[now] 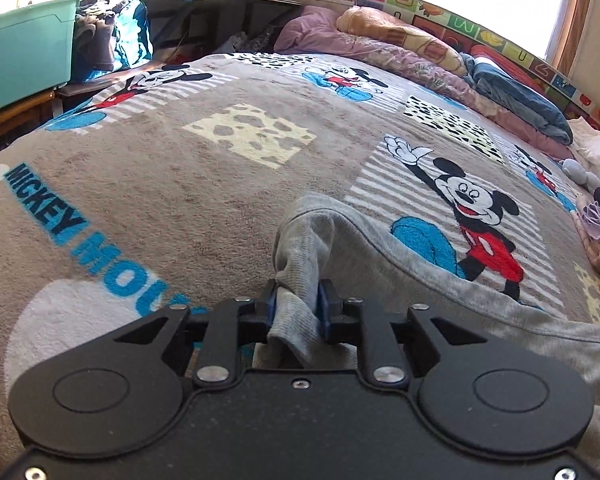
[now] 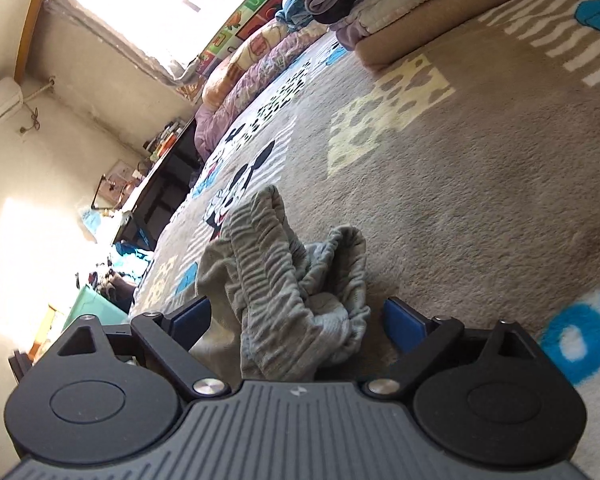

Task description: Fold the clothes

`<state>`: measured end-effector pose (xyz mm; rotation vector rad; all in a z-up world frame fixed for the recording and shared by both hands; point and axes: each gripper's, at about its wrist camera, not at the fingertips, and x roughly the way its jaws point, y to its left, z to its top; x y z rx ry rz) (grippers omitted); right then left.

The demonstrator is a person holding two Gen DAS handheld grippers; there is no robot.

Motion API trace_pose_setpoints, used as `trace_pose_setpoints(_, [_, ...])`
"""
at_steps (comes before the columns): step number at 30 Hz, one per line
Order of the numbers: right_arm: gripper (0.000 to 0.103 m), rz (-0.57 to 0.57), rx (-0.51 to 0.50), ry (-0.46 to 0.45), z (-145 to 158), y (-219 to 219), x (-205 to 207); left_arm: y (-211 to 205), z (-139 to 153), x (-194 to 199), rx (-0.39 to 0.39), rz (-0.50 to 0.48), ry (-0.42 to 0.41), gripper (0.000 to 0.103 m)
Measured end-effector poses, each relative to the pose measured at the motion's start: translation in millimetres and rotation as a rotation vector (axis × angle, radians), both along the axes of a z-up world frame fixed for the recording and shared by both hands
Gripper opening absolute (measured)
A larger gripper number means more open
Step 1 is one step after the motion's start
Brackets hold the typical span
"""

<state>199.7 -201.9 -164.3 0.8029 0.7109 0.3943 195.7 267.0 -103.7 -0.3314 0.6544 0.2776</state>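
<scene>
A grey garment (image 1: 400, 264) lies on the Mickey Mouse blanket (image 1: 204, 200) that covers the bed. My left gripper (image 1: 298, 306) is shut on a ribbed grey cuff of it, and the cloth trails off to the right. In the right wrist view, the garment's bunched elastic waistband (image 2: 292, 280) lies between the blue pads of my right gripper (image 2: 296, 320), which is open; the pads stand apart from the cloth on both sides.
Rolled quilts and pillows (image 1: 412, 56) line the far edge of the bed under a window. A stack of folded clothes (image 2: 380, 4) sits on the blanket. A green tub (image 1: 24, 48) and a dark desk (image 1: 220, 12) stand beyond the bed.
</scene>
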Motion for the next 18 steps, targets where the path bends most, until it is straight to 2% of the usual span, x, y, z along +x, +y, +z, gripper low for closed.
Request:
trace_pose_setpoints(1, [0.092, -0.013, 0.022, 0.006, 0.0, 0.0, 3.7, 0.8, -0.1, -2.6, -0.008, 0.000, -0.001, 0.032])
trace_pose_setpoints(2, [0.086, -0.010, 0.039, 0.011, 0.2, 2.3, 8.9, 1.5, -0.2, -5.1, -0.015, 0.000, 0.000, 0.041])
trace_pose_setpoints(3, [0.078, -0.007, 0.055, 0.015, 0.4, 4.6, 14.1, 1.6, -0.6, -8.2, -0.021, 0.001, -0.004, 0.060])
trace_pose_setpoints(4, [0.061, -0.001, 0.057, 0.026, 0.1, 7.8, 19.0, 0.7, -1.1, -11.3, -0.023, 0.002, -0.005, 0.062])
trace_pose_setpoints(7, [0.042, 0.001, 0.074, 0.015, 2.4, 13.1, 26.9, -4.0, -1.9, -20.9, -0.021, 0.002, 0.002, 0.062])
trace_pose_setpoints(13, [0.037, 0.016, 0.084, -0.055, 24.9, 5.3, 29.9, -12.5, 4.1, -47.4, -0.062, -0.006, -0.013, 0.063])
trace_pose_setpoints(18, [0.036, -0.008, 0.105, -0.058, 37.9, -31.0, 30.1, -25.7, 24.0, -66.9, -0.096, -0.037, -0.051, 0.063])
